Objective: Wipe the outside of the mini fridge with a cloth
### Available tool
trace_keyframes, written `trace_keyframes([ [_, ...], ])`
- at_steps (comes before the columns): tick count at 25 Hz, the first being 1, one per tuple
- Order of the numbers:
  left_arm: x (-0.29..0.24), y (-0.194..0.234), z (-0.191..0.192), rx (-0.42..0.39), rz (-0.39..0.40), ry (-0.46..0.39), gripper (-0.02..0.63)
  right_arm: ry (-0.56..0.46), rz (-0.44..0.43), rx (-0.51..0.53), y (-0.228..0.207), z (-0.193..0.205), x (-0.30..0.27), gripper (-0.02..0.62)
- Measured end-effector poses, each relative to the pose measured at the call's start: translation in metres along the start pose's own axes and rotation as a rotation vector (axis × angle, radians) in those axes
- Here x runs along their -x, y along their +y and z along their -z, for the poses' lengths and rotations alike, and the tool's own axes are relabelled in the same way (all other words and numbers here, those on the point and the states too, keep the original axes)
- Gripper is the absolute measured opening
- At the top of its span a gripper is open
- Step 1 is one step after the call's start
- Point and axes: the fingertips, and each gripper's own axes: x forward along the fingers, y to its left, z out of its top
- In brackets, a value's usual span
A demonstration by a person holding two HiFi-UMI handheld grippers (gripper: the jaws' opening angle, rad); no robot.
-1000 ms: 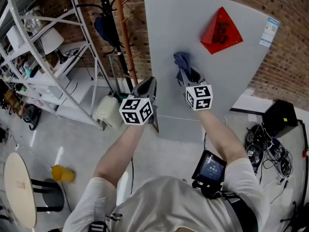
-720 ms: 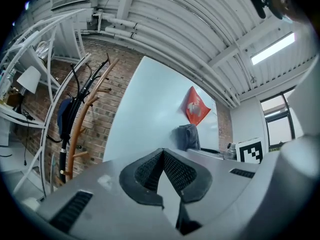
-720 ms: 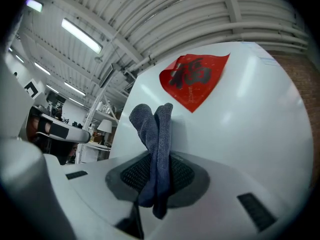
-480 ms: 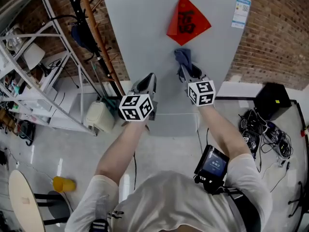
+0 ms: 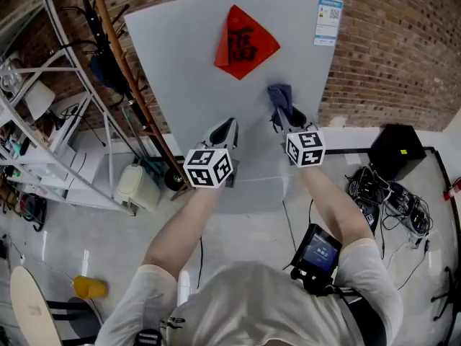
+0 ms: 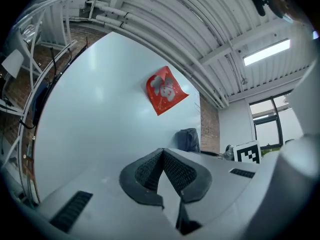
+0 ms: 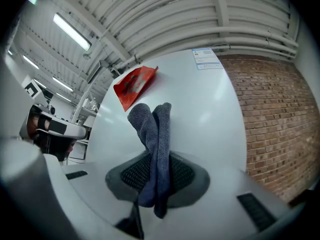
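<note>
Knitted blue-grey cloth (image 7: 152,129), folded into a soft upright roll, is gripped between the ribbed black pads of the right claw (image 5: 283,112). It is held at the smooth, pale grey door of the fridge (image 5: 180,71), below and to the right of a glossy red diamond-shaped paper (image 5: 245,40). The left claw (image 5: 229,127) is clenched on nothing and pointed at the door. Compared with half a second earlier, the cloth has been carried rightward, out from beneath the paper's lower tip. Rough red brick (image 5: 403,49) is seen beside the fridge.
</note>
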Motion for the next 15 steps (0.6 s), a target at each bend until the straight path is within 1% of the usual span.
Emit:
trace_keyframes([
  [6, -0.024, -0.028, 0.012, 0.011, 0.015, 0.005, 0.005, 0.018, 0.041, 0.007, -0.046, 0.011, 0.02, 0.08],
  [9, -0.034, -0.04, 0.019, 0.019, 0.01, 0.01, 0.005, 0.031, 0.044, 0.019, -0.062, 0.016, 0.026, 0.08],
  [12, -0.04, -0.049, 0.026, 0.024, 0.001, 0.011, 0.005, 0.037, 0.019, 0.025, -0.067, 0.018, 0.029, 0.08],
  [15, -0.038, -0.049, 0.03, 0.023, -0.021, 0.01, 0.005, 0.022, -0.026, 0.045, -0.06, 0.014, 0.031, 0.08],
])
